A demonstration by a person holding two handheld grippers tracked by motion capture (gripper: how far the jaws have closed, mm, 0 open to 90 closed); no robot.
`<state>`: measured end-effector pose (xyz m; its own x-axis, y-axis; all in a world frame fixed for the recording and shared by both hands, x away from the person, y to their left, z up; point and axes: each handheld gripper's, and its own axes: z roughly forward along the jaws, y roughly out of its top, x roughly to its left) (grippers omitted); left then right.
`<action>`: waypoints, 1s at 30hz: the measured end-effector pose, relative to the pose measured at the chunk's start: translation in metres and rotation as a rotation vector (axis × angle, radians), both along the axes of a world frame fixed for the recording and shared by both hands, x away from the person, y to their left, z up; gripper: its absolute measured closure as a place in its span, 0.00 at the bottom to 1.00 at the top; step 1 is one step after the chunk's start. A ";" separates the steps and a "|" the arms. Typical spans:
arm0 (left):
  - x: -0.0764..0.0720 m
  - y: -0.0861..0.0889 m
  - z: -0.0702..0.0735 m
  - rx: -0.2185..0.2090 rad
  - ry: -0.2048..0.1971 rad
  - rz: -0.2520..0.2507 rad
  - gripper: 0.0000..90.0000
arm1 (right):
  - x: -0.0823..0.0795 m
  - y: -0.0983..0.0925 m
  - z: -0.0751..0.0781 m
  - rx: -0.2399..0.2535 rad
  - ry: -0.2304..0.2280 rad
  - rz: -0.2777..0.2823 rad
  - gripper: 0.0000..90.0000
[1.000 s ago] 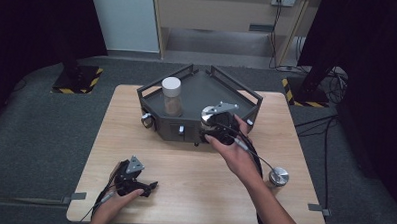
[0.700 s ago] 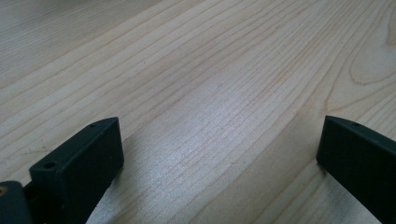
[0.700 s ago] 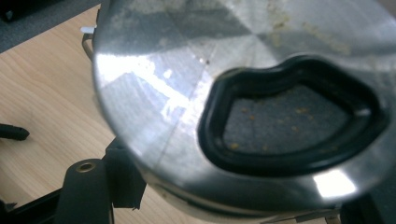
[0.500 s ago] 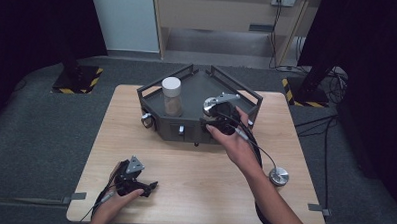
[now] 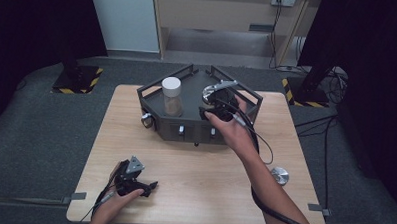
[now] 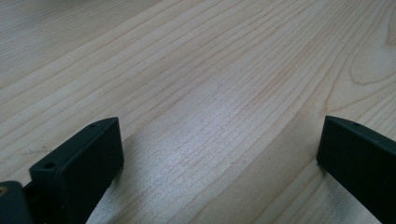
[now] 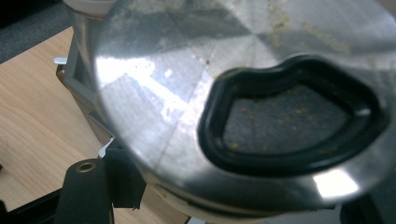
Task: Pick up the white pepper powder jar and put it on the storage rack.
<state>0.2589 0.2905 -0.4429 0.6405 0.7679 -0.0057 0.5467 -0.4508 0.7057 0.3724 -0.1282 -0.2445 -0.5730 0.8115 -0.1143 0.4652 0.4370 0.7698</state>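
My right gripper (image 5: 218,101) is over the right half of the dark tray (image 5: 193,129), shut on a jar with a shiny metal lid (image 5: 210,92). In the right gripper view that lid (image 7: 154,88) is very close, with a black-rimmed opening (image 7: 294,109) and crumbs on it. One black jaw rises at the lower left beside the jar. A second jar with a white cap (image 5: 171,95) stands in the tray's left half. My left gripper (image 5: 149,184) rests on the wooden table near the front left. It is open (image 6: 219,140), with bare wood between its jaws.
A small round silver lid (image 5: 279,175) lies on the table (image 5: 208,192) at the right, near my right forearm. The tray has raised rails and small knobs on its front wall. Dark floor and stands surround the table.
My right gripper has carried the metal-lidded jar from the tray's front edge farther back over its right half. The left gripper has stayed still.
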 end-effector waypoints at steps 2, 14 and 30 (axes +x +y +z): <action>0.000 0.000 0.000 0.000 0.000 0.000 0.00 | 0.004 0.002 0.001 -0.006 0.002 -0.002 0.34; 0.000 0.000 0.000 0.002 0.001 -0.001 0.00 | 0.030 0.012 -0.001 -0.003 0.026 -0.012 0.34; 0.001 0.000 0.001 0.006 0.002 -0.005 0.00 | 0.055 0.019 -0.013 0.009 0.055 -0.032 0.34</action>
<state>0.2597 0.2908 -0.4421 0.6445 0.7646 -0.0023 0.5455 -0.4576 0.7022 0.4277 -0.1088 -0.2576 -0.5517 0.8306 -0.0762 0.5206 0.4143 0.7466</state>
